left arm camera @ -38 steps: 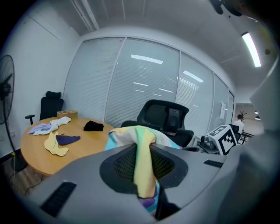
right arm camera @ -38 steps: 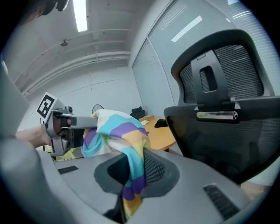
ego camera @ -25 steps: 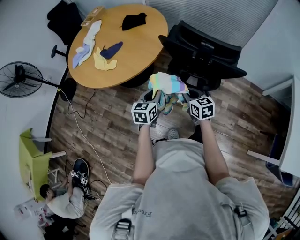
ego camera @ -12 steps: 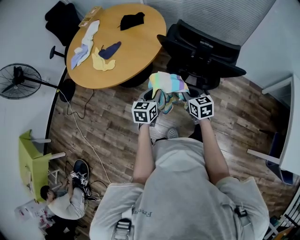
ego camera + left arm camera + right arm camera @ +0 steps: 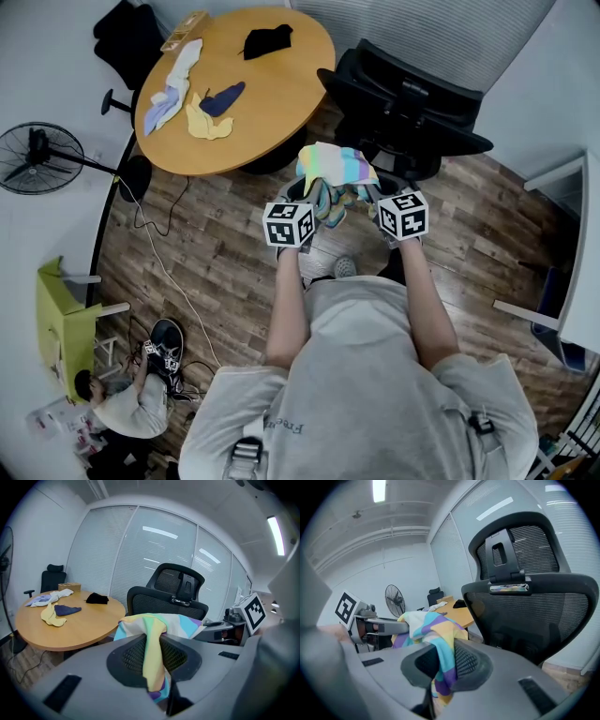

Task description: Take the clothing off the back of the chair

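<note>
The left hand-held gripper (image 5: 157,667) has its jaws drawn in on a fold of the striped clothing (image 5: 152,634), with a yellow band of cloth running down between the pads and out below. The right hand-held gripper (image 5: 438,674) is pinched on another fold of the same garment, its jaws nearly together with only cloth between them. Both point a little downward, side by side in front of the person's chest. The clothing (pastel stripes of yellow, turquoise, purple and white) bunches up between and just beyond the two tips, held in the air.

Just past it stands the black mesh office chair (image 5: 403,103). The garment hangs near it on the person's side, apart from the backrest and above the wooden floor (image 5: 216,253).

Left of the chair is a round wooden surface (image 5: 272,94). It carries a black cloth (image 5: 267,41), a dark blue cloth (image 5: 223,99), a yellow cloth (image 5: 208,125), a pale cloth (image 5: 173,89) and a small box (image 5: 185,31) at its far edge. A second black chair (image 5: 127,42) sits beyond that surface and a standing fan (image 5: 37,155) is by the wall. Another person (image 5: 131,408) sits on the floor well off to the left.
</note>
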`<state>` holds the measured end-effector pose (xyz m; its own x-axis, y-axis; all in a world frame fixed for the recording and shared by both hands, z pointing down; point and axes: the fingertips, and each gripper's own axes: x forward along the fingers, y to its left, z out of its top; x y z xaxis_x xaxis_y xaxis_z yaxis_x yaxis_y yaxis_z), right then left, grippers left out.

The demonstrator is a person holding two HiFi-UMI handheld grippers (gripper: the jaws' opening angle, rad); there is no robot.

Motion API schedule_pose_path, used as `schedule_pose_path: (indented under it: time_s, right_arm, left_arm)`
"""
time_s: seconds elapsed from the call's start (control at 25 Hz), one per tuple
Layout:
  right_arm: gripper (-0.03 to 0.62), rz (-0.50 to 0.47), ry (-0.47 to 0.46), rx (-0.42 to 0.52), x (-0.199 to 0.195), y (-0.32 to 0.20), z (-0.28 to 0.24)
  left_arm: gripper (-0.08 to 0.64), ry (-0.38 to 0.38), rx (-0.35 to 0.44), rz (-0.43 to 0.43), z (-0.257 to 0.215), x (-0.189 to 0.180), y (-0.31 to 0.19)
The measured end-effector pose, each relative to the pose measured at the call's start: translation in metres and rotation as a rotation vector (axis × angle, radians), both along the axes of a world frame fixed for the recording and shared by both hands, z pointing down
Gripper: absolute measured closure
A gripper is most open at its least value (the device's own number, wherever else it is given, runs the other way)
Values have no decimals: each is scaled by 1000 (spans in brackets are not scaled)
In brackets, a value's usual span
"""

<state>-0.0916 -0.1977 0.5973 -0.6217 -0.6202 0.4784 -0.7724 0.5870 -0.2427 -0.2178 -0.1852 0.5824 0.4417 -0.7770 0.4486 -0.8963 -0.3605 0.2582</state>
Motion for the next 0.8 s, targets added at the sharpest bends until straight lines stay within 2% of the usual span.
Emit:
schedule_pose_path:
  time_s: [0.8]
  right_arm:
    - [541,25,-2,9,12,4,-3]
  left_arm:
    - [480,9,8,22,-5,12,6]
